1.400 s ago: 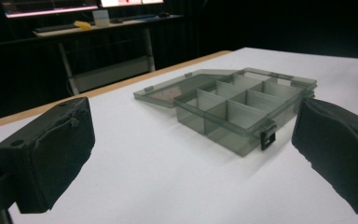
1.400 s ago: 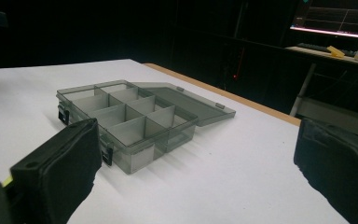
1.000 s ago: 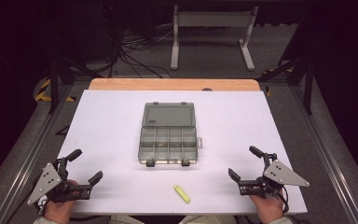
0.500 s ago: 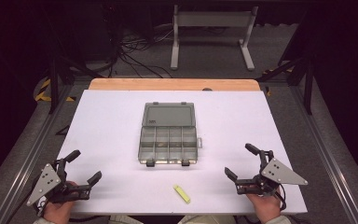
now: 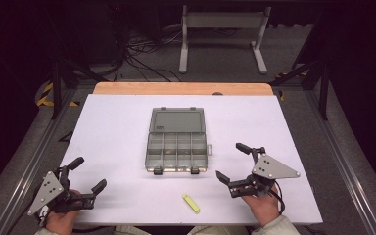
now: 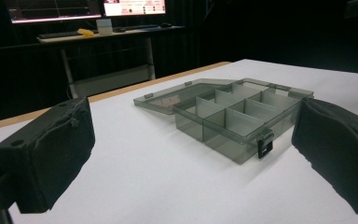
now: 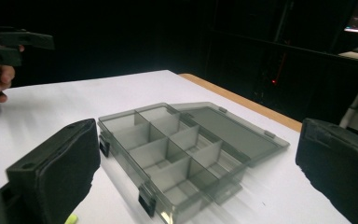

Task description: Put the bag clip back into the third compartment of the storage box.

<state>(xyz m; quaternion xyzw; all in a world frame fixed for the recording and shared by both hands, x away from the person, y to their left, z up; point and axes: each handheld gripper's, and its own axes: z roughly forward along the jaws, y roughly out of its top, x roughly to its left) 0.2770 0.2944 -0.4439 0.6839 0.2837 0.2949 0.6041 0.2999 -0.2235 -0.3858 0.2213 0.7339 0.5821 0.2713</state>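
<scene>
A grey see-through compartment box (image 5: 177, 152) lies open in the middle of the white table (image 5: 112, 127), its lid (image 5: 177, 120) flat on the far side and its compartments bare. A small yellow piece (image 5: 191, 203) lies near the front edge. My left gripper (image 5: 89, 173) stands open at the front left, far from the box (image 6: 242, 116). My right gripper (image 5: 230, 160) is open just right of the box's front corner, with nothing between its pads. In the right gripper view the box (image 7: 168, 149) lies close ahead and the yellow piece (image 7: 71, 219) shows at the bottom.
A wooden strip (image 5: 181, 88) runs along the table's far edge. Beyond it a metal stand (image 5: 223, 29) and cables lie on the dark floor. Monitors (image 6: 88, 7) glow on a desk far off. The other hand with its gripper (image 7: 4, 51) shows at upper left.
My right gripper has moved left and slightly forward, closer to the box's front right corner. The left gripper has stayed in place.
</scene>
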